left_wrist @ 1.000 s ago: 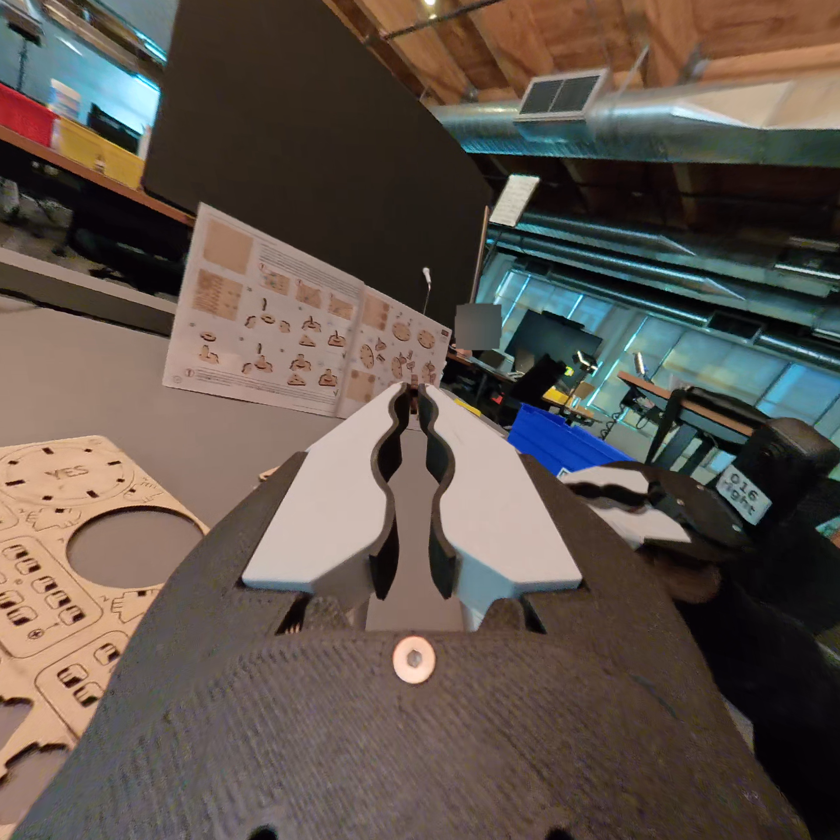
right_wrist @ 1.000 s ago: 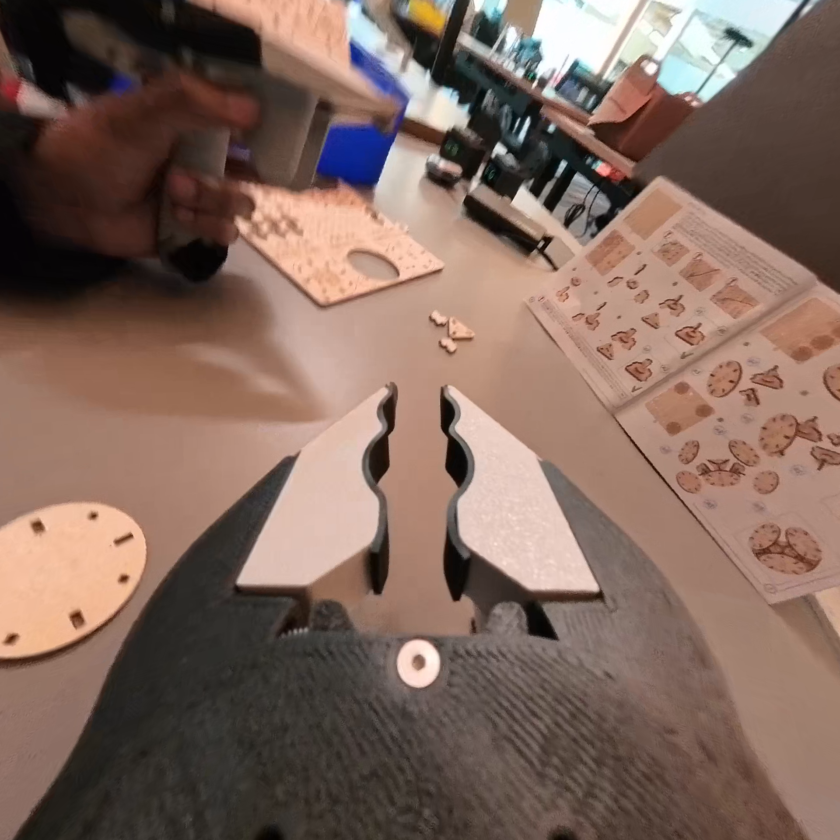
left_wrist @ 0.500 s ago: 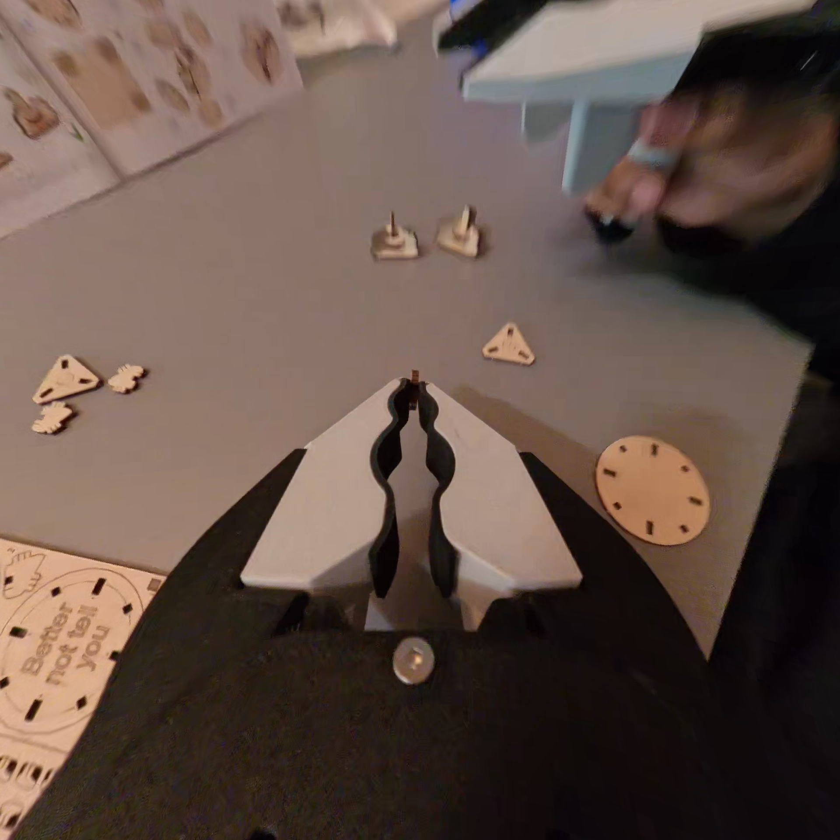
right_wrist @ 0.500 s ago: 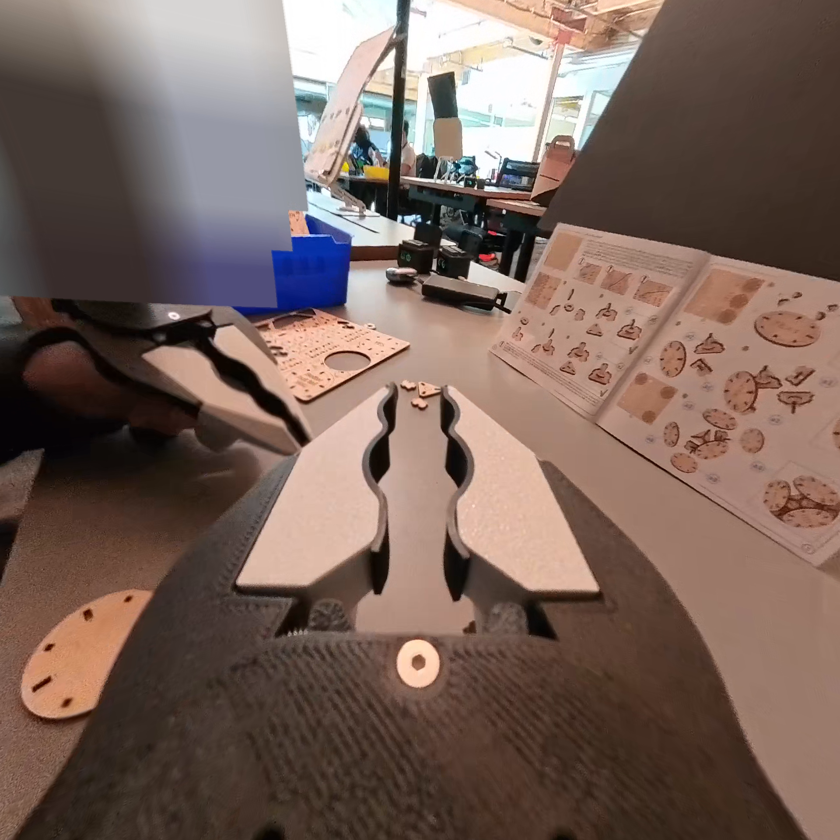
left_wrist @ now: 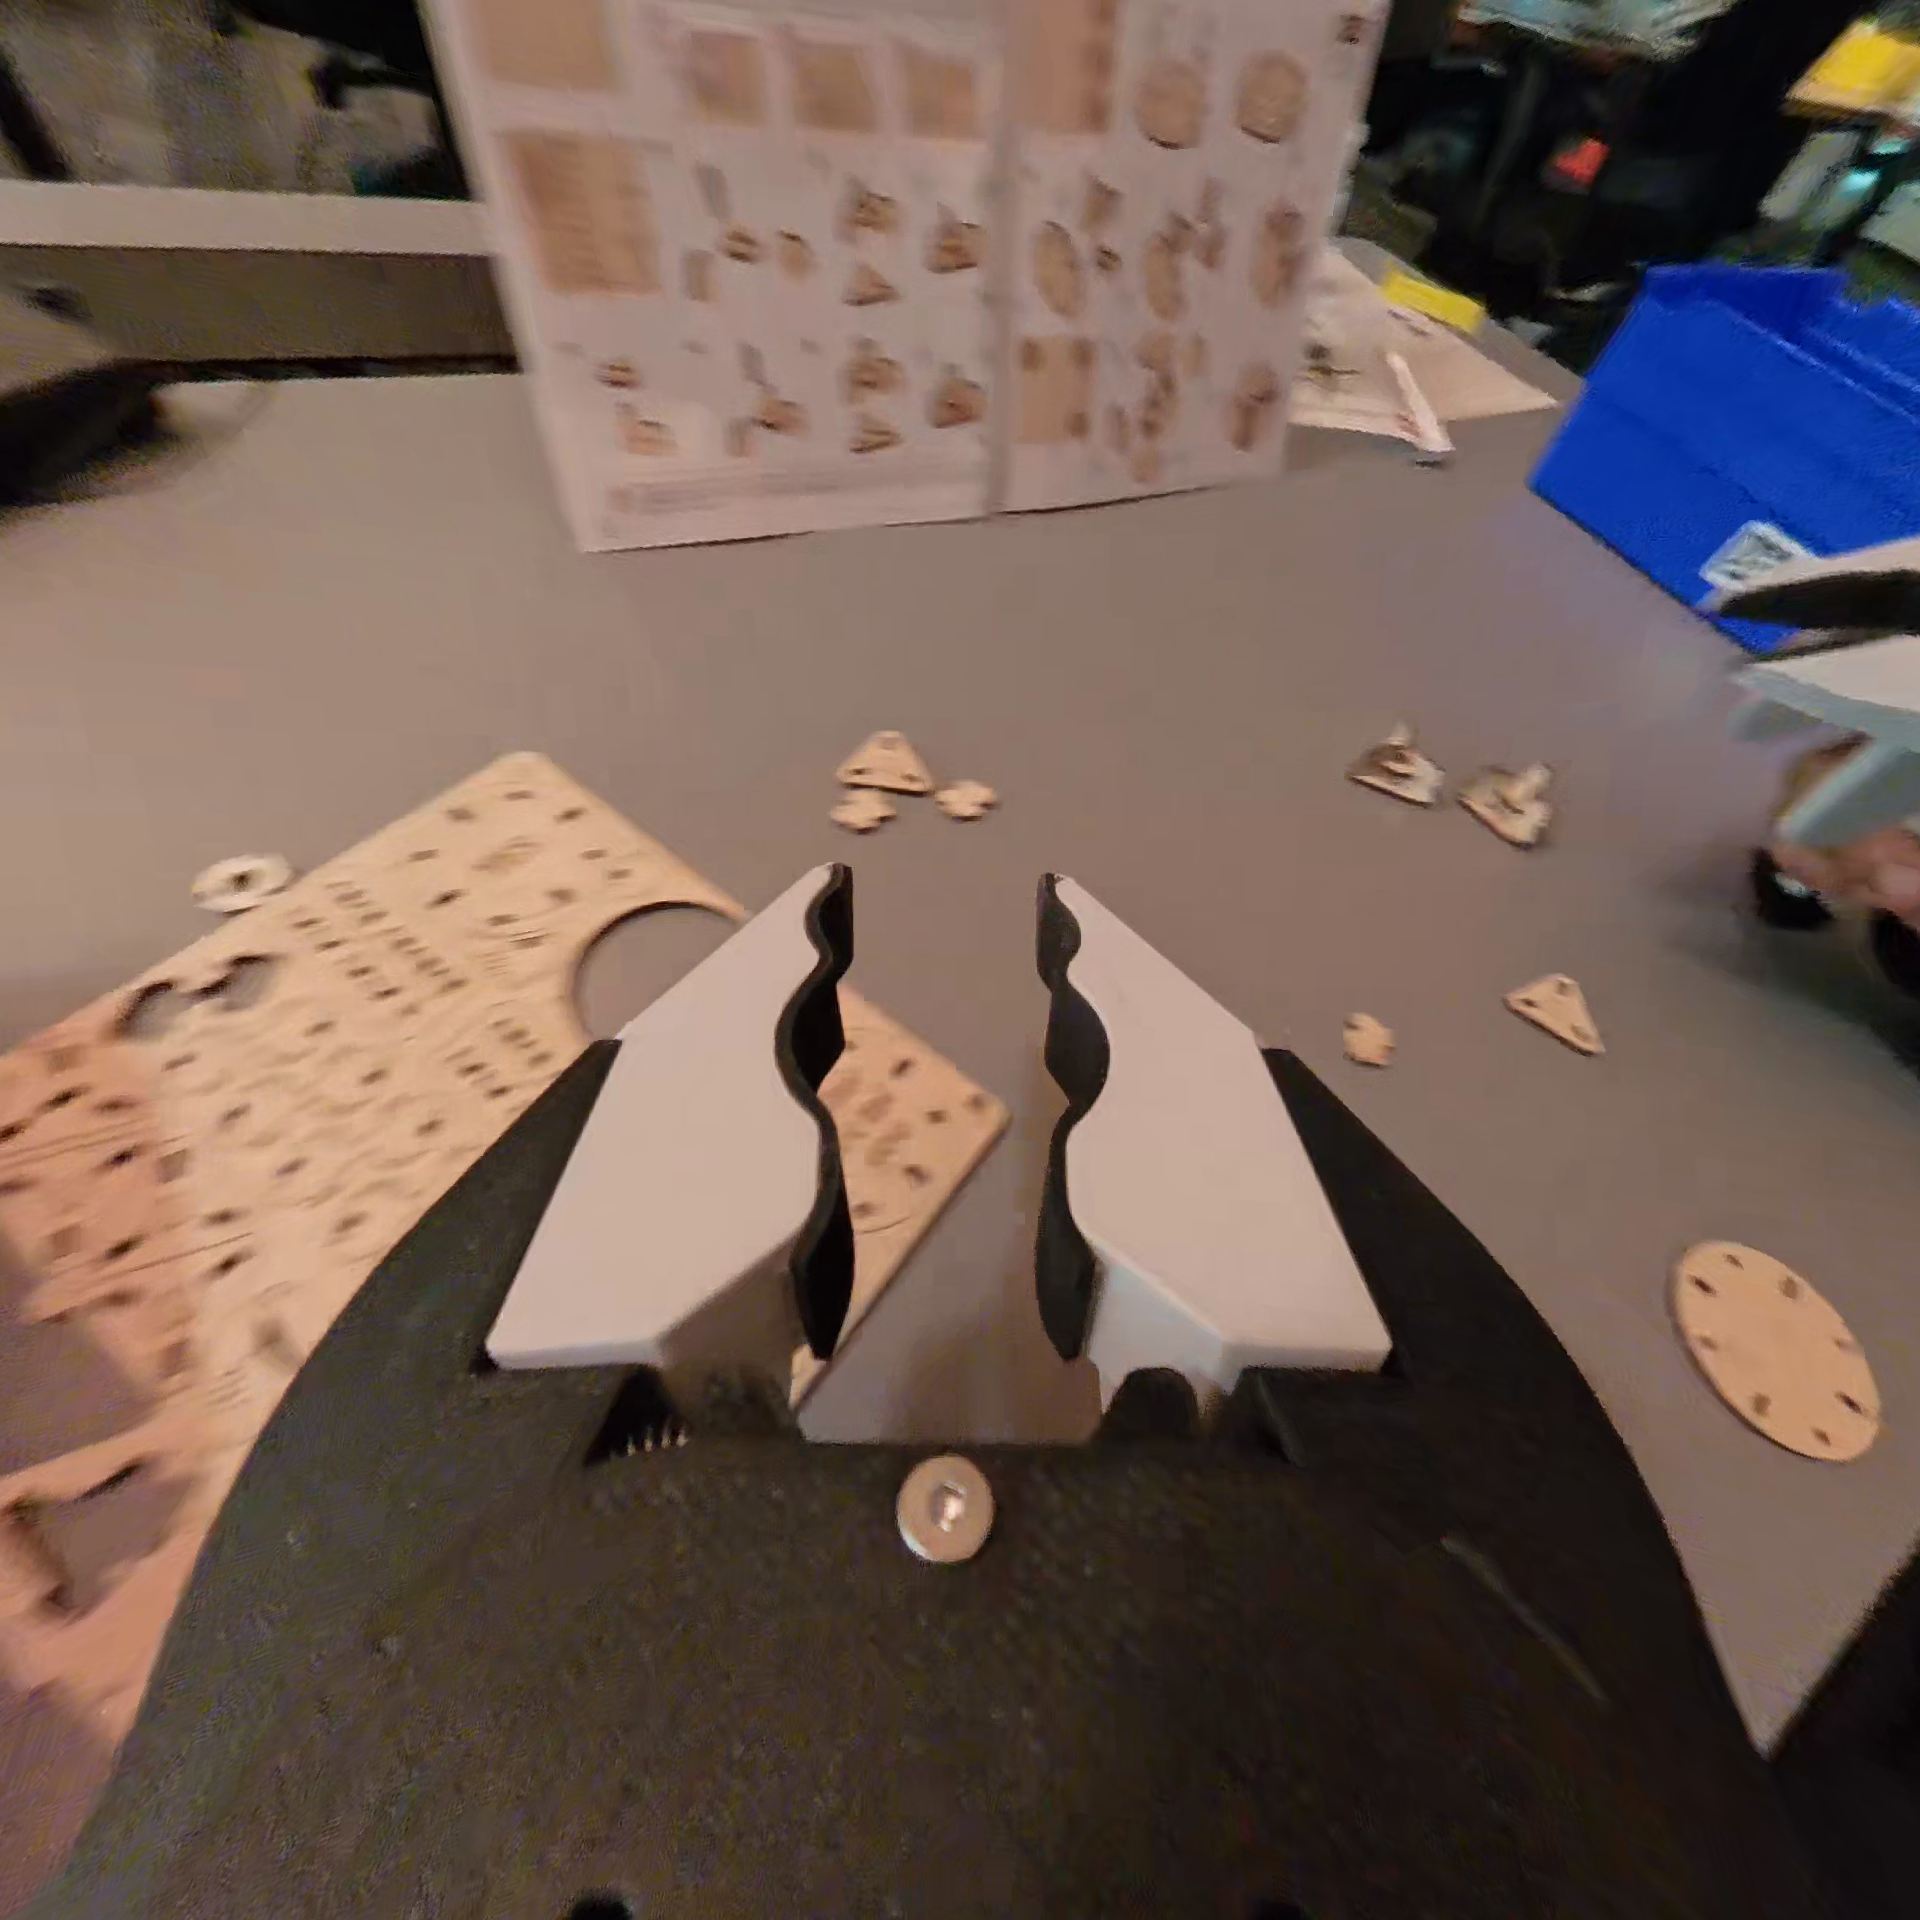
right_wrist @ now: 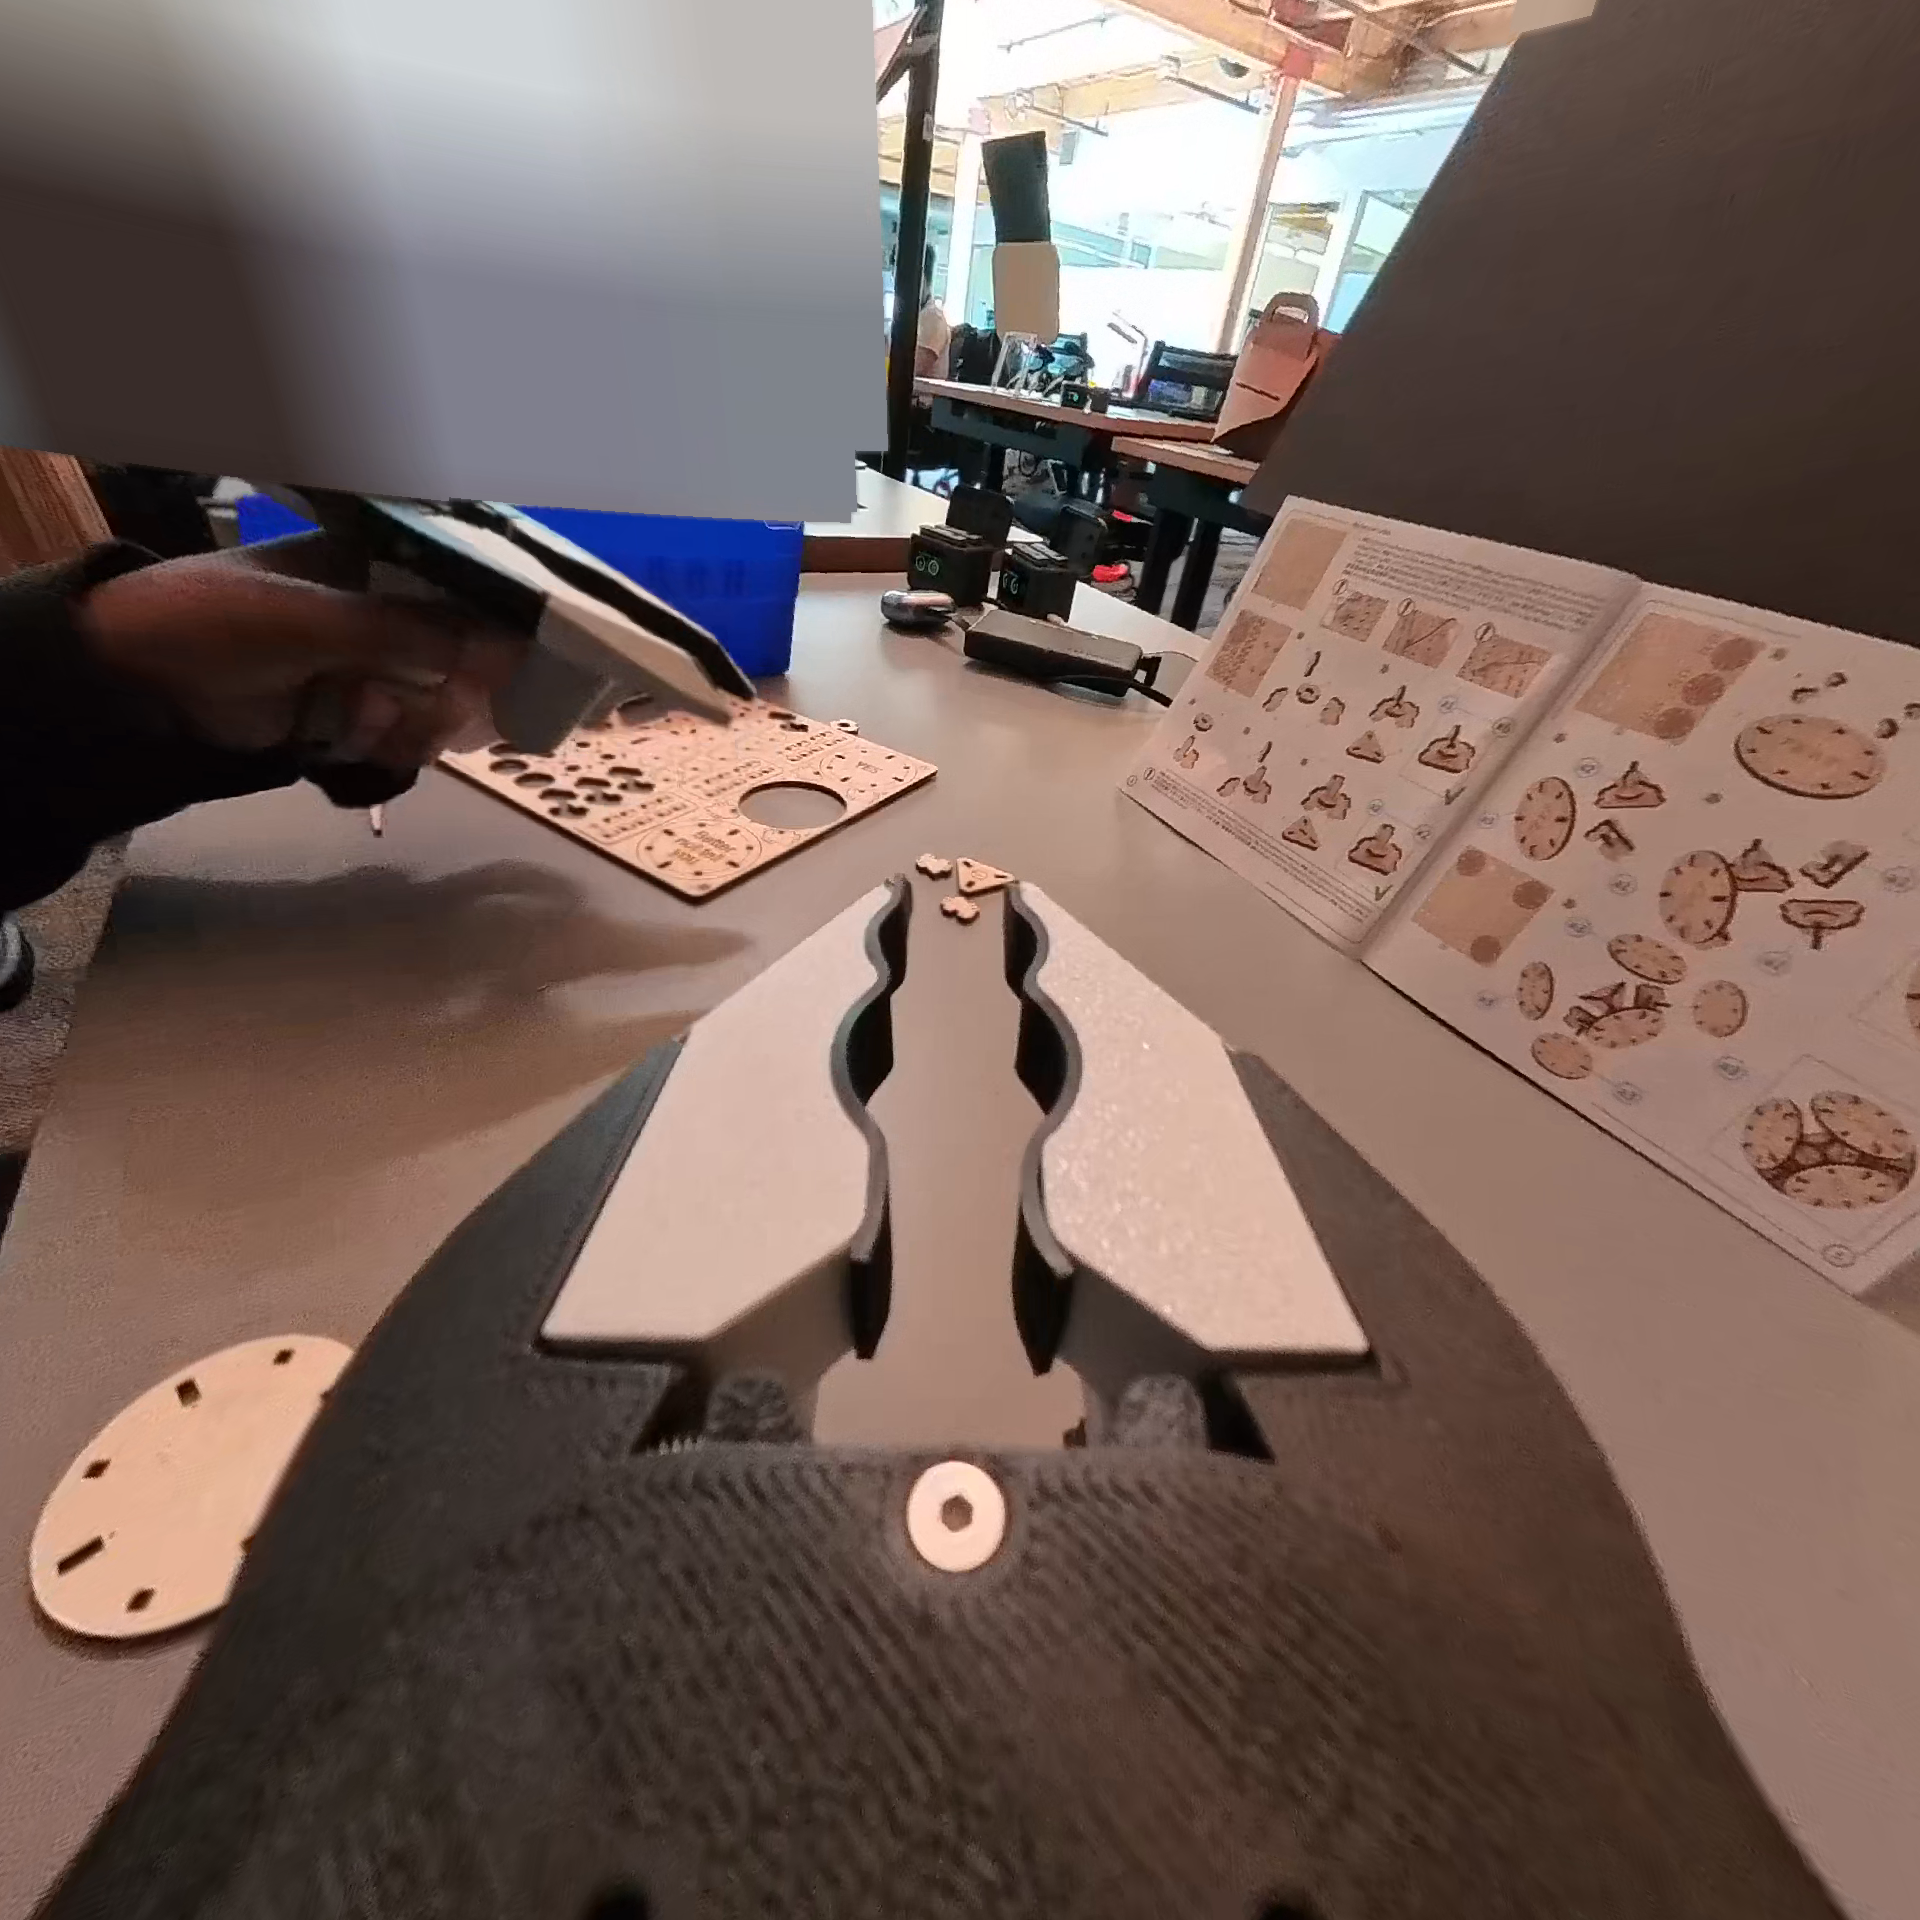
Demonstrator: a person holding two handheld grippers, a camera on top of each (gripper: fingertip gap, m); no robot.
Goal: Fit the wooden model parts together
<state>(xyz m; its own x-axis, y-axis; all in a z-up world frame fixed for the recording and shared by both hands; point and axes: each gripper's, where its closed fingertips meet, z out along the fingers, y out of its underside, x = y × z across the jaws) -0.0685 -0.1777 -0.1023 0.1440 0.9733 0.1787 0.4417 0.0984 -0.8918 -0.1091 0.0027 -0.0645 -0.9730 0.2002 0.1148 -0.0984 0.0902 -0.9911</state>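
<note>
Lying at lower left, the pale laser-cut plywood sheet point(left_wrist: 312, 1091) has a round hole; both grippers' jaws stand apart, gripping nothing.

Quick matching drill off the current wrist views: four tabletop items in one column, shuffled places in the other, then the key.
Items
1. wooden disc
2. blue bin
3. instruction booklet
4. punched plywood sheet

Places
A. far right, left wrist view
B. open on the table, right of the right gripper
C. under the left gripper, right wrist view
D. near left, right wrist view

Pairs: 1-D, 2-A, 3-B, 4-C
</note>
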